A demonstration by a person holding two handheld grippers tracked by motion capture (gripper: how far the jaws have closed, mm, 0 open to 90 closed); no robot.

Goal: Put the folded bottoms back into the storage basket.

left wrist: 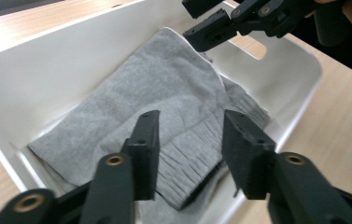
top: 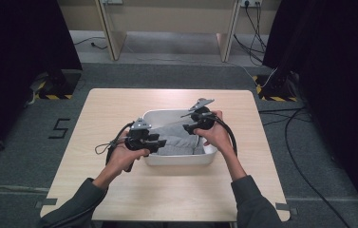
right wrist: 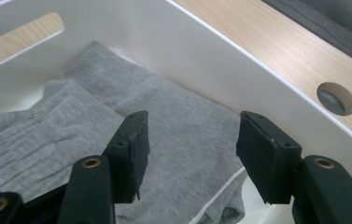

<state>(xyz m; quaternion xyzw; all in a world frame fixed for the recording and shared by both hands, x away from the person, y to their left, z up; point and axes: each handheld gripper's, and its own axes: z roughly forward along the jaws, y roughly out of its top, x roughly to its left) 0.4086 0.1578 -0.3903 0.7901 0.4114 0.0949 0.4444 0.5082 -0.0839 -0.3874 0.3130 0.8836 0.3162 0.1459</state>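
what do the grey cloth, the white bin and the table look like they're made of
Cloth: soft knit fabric, probably cotton jersey or fleece; matte, fuzzy surface, ribbed band at one edge.
Bin: likely moulded plastic; smooth white walls, rounded corners, cut-out handle.
Table: pale wood or wood-look laminate; faint grain lines, can't tell which.

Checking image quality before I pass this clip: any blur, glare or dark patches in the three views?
High view: soft overall, dark curtains at both sides swallow detail; the white bin is bright but readable. Left gripper view: the grey garment is sharp, the nearest jaw parts slightly soft. Right gripper view: even light, mild sheen on the bin wall, no strong glare.
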